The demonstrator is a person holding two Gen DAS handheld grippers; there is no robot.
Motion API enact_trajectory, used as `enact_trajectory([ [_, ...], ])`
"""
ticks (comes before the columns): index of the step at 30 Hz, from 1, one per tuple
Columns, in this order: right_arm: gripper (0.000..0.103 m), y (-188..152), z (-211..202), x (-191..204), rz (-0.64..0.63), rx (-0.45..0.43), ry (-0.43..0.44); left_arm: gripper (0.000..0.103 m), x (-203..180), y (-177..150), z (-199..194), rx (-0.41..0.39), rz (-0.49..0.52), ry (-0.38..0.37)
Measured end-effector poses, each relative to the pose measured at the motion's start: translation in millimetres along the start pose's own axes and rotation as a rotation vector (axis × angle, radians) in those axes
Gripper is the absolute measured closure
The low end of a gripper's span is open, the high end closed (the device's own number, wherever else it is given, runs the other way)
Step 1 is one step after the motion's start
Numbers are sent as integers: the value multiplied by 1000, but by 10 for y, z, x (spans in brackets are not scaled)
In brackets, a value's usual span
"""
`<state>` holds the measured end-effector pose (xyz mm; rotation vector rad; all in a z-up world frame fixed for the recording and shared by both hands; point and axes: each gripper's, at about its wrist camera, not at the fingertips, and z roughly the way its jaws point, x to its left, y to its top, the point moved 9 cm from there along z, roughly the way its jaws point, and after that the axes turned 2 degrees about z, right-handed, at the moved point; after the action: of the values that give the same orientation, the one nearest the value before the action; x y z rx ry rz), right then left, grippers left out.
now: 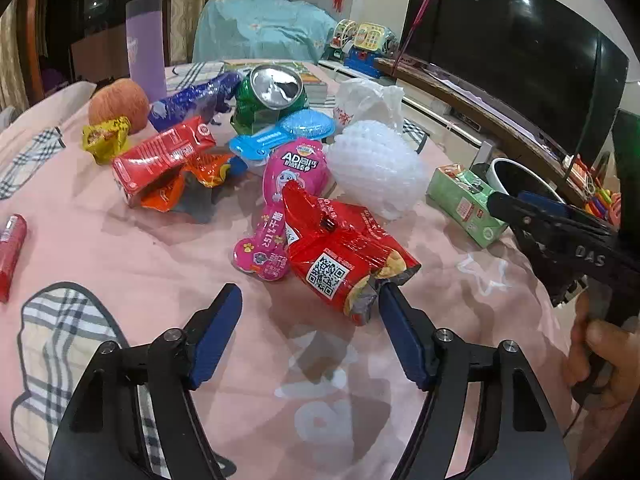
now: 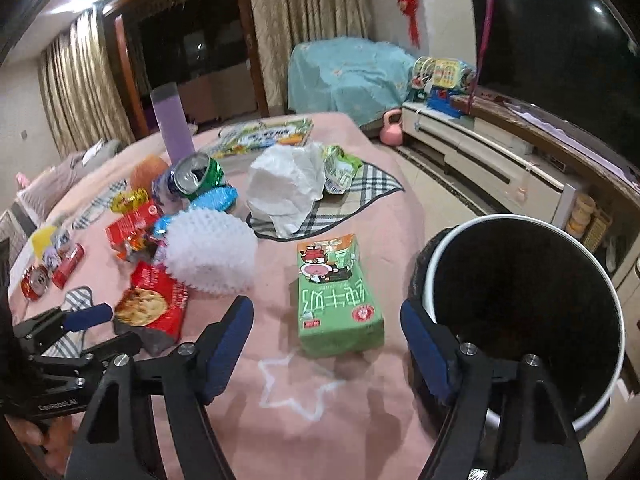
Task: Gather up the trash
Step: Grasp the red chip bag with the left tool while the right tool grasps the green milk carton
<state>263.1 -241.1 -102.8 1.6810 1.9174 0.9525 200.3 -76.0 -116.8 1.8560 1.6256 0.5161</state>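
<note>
Both jaws open, empty. Left gripper beside red wrapper: risk pushing it. Right gripper beside green carton, near bin; may nudge it.

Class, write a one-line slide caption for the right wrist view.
Open right gripper approaches a green milk carton lying on the pink bedspread, beside the black-lined bin.

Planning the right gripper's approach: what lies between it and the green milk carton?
Only bare pink cloth with a white star print, in the right wrist view, separates right gripper from green milk carton.
</note>
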Motion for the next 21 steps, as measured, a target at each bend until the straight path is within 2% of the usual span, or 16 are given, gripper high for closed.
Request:
enact_trajectory([
  [4,29,-27,181,-18,-22,45,-14,53,-19,-21,67,21,1,-21],
  [6,37,-83,278,-38,-17,80,-15,64,-24,-34,91,31,-1,-32],
  [8,51,-107,323,-36,-12,96,-13,81,-15,-46,104,39,-9,-40],
  [9,51,-127,338,-47,-7,102,-14,84,-14,-49,109,40,-13,-44],
  [11,52,-133,318,-54,5,92,-8,99,-16,-47,103,39,-14,-53],
  [21,52,-251,-140,45,82,14,37,101,-183,-8,-219,-31,27,-97],
])
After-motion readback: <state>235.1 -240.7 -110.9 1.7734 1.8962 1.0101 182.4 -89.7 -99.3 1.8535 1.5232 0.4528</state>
